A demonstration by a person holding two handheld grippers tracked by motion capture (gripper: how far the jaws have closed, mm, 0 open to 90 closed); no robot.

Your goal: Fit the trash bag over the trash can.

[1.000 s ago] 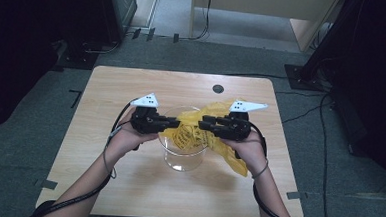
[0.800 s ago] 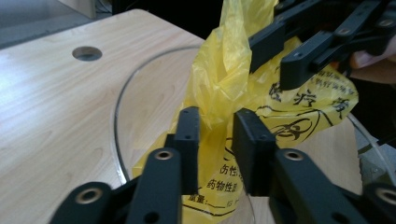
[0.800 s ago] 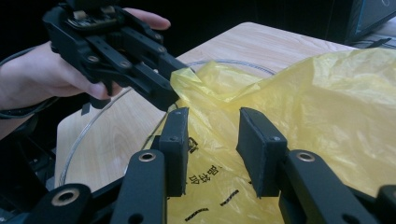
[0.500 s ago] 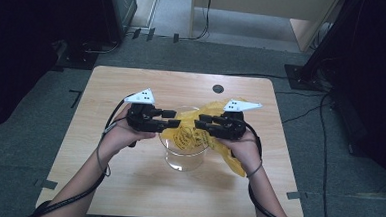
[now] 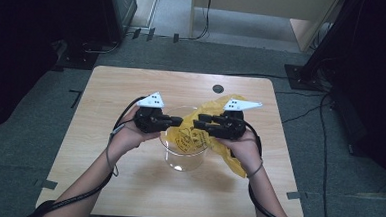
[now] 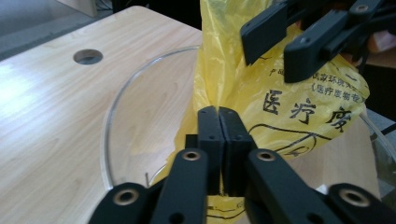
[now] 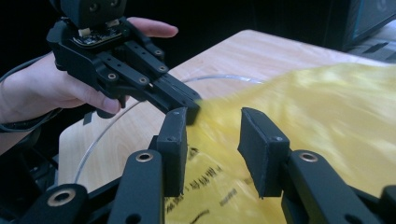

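Yellow medical-waste bag point(image 5: 199, 134) lining a clear plastic container point(image 5: 183, 158) near the middle of the wooden table point(image 5: 92, 183), part of the film inside, the rest draped over the rim toward the right. Left tool point(image 6: 218, 122) with jaws just closed, pressed together on a fold of the bag's edge at the near-left rim; pinch judged to anchor that side so the mouth can be drawn open. Right tool point(image 7: 212, 140) spread, jaws apart above the bag film, nothing clamped; placed opposite the left tool, apparently to take the far edge and pull it across the rim. Both tools facing each other over the container in the high view. Next step judged: grip with the right tool, then stretch the opening over the rim.
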